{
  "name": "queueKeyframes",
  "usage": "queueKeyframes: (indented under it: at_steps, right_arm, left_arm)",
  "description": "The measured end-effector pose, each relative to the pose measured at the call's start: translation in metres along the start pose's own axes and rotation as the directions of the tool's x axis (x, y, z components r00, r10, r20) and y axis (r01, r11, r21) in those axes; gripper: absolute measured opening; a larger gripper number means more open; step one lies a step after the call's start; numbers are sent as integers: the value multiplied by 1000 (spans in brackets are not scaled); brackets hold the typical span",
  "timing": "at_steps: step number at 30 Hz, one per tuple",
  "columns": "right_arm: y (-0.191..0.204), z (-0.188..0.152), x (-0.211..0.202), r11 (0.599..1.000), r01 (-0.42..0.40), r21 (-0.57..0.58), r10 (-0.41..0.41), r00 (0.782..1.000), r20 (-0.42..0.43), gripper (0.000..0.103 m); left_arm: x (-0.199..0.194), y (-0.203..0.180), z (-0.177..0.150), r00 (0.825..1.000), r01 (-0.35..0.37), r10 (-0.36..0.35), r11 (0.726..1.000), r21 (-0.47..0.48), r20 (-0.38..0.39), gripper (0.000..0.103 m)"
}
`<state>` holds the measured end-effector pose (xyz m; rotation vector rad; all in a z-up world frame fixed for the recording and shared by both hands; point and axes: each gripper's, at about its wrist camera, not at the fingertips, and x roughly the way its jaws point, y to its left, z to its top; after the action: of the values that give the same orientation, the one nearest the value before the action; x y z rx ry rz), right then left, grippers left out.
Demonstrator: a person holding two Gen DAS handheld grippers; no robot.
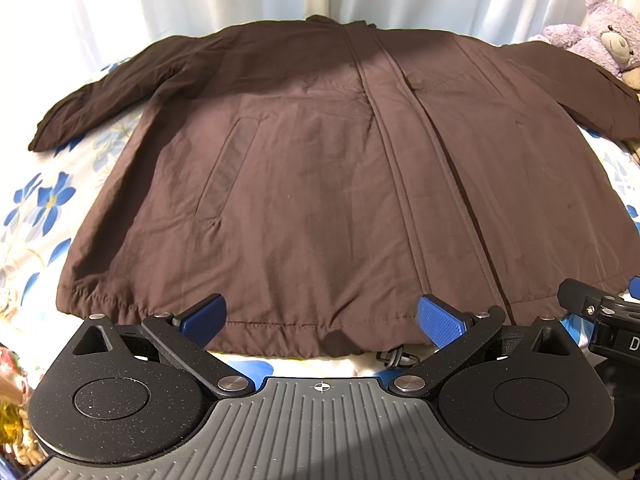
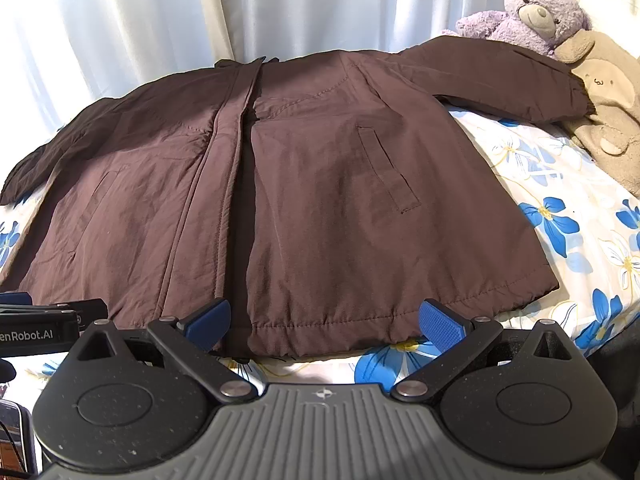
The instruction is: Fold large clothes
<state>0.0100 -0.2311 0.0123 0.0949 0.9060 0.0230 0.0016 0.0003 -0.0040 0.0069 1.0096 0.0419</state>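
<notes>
A dark brown jacket (image 1: 320, 168) lies flat, front up, on the flowered bed sheet (image 1: 44, 200), sleeves spread to both sides, collar far, hem near. It also shows in the right wrist view (image 2: 312, 200). My left gripper (image 1: 322, 320) is open and empty, its blue pads (image 1: 438, 320) just above the hem's left half. My right gripper (image 2: 324, 320) is open and empty over the hem's right half, and its body shows at the right edge of the left wrist view (image 1: 600, 312). A drawstring toggle (image 1: 396, 357) hangs below the hem.
A purple teddy bear (image 2: 528, 12) and a beige plush toy (image 2: 604, 108) sit at the far right by the jacket's right sleeve (image 2: 520, 80). White curtains (image 2: 280, 8) hang behind the bed. Cluttered items (image 1: 12, 400) lie at the lower left.
</notes>
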Motion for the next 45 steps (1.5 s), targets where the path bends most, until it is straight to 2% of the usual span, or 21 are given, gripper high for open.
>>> queueKeyframes:
  at_steps: [45]
  right_arm:
    - [-4,0,4,999,-28,41,29,1000,-8,101]
  left_arm:
    - [5,-1,2,1000,-10,10,1000,-5,-27,103]
